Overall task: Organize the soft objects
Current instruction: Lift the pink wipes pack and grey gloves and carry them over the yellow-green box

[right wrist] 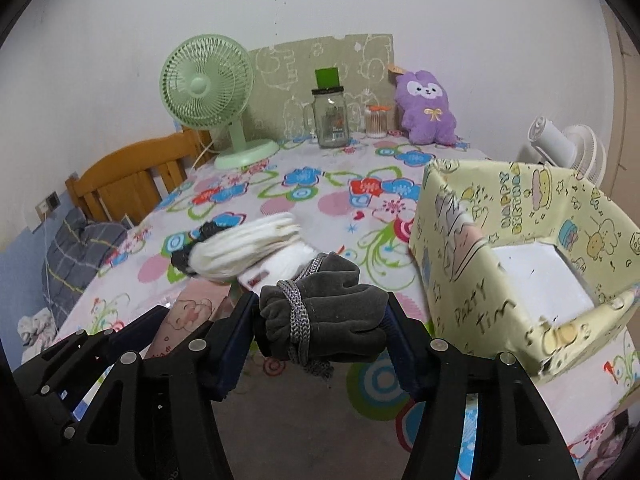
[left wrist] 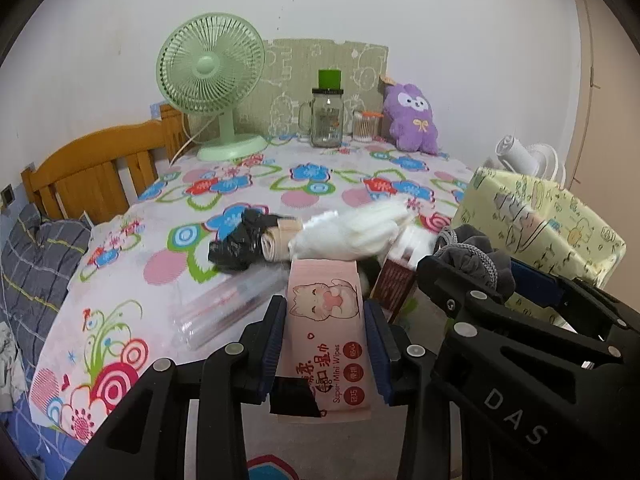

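Right of both grippers, the open yellow box [right wrist: 460, 248]; right gripper [right wrist: 322, 316] fingers clamp the grey bundle [right wrist: 320, 316], nearer; left gripper [left wrist: 324, 320] fingers pinch the pink wipes pack [left wrist: 326, 320].

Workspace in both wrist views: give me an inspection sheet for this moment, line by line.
Surface: table under a flowered cloth.
Job's things: pink wet-wipes pack in the left gripper; grey cloth bundle tied with a braided cord in the right gripper; yellow paper-covered box, open at the top, at the right.
Clutter: black scrunchie, white cloth roll, clear plastic tube, purple plush toy, glass jar.
Grippers: both shut on their items.
Cables: pale cord from the green fan.
Surroundings: wooden headboard, white wall.
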### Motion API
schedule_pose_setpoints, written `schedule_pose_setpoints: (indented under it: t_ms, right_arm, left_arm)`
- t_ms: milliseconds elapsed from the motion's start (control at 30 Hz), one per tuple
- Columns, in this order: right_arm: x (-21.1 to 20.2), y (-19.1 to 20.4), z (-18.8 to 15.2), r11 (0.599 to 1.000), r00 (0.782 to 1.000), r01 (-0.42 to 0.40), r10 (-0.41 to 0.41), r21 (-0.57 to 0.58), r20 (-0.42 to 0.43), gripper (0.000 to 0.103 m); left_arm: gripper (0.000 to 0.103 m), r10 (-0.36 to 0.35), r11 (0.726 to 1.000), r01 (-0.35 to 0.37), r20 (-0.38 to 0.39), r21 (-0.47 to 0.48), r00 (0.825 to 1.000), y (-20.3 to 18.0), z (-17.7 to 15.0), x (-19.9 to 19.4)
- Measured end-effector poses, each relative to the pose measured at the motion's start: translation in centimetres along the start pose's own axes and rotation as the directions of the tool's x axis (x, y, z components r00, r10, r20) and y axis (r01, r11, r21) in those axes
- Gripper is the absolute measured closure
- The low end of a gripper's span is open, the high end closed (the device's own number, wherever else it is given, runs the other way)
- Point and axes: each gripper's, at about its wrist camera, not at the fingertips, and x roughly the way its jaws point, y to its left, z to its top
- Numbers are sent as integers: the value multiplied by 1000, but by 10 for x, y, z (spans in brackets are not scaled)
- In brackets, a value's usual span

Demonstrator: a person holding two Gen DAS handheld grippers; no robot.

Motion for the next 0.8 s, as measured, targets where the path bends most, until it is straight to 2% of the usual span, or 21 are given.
schedule_pose_setpoints:
  t_ms: [800]
  right_arm:
    - [-45, -11, 44, 1000, 995, 17, -17, -1, 96, 39]
  left_arm:
    - [64, -7, 1000, 5, 89, 23, 996, -26, 44, -31]
